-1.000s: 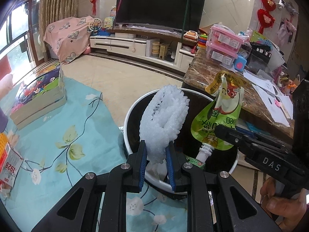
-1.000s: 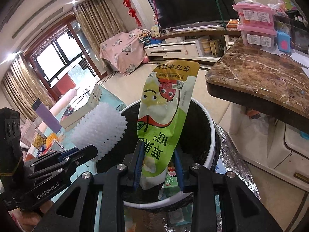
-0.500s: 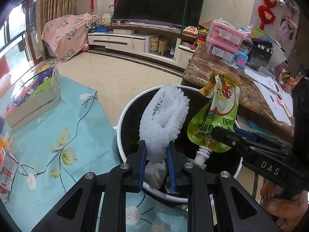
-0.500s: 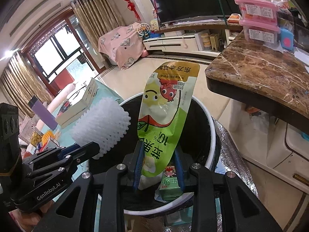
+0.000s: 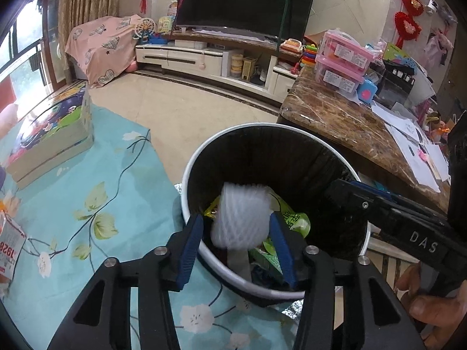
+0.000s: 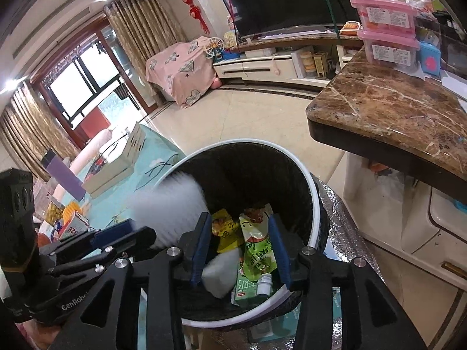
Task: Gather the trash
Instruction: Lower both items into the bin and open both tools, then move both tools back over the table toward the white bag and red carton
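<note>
bin: black plastic liner | foam net: white, knobbly | counter: glossy marble

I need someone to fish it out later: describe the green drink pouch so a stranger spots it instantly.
Find the round white-rimmed bin with a black liner beside the brown marble counter. Inside lies a flat green drink pouch; unlike the yellow wrapper beside it, it has a white screw spout.
</note>
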A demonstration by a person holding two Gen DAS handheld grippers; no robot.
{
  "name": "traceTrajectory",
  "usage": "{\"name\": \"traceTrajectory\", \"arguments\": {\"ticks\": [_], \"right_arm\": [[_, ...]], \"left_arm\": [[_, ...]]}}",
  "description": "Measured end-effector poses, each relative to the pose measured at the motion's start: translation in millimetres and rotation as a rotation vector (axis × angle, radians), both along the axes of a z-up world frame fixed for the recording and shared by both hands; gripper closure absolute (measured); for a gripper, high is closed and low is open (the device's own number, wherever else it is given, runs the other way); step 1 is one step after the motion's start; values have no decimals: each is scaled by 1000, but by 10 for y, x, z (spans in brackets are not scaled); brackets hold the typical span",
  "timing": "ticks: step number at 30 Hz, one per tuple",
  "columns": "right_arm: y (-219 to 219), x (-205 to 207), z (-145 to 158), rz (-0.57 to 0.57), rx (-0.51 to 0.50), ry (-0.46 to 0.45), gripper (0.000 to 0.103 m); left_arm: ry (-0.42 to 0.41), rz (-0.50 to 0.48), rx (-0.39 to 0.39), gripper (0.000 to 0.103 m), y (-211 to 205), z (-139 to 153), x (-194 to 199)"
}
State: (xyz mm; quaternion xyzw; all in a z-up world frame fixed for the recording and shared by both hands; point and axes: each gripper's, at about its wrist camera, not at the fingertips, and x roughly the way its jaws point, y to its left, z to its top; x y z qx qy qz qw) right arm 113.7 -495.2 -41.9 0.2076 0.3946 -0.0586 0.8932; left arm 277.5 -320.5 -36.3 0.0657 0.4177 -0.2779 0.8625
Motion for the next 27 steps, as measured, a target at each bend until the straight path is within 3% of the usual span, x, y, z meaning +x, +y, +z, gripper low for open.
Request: {"name": "traceTrajectory", "arguments": {"ticks": [10, 14, 17, 27], "right_arm": [[170, -169, 142, -5, 11, -54, 50], [334, -229, 193, 11, 17, -77, 28], [525, -257, 202, 36, 22, -86, 19], [1207, -181, 60, 164, 68, -60, 16]], "left_arm": [[-9, 49, -39, 53, 368, 11, -220], [-11, 99, -49, 53, 674, -8, -384], [-13, 137, -53, 51, 910, -20, -508], [-26, 293, -59, 50, 1743, 28, -940]]}}
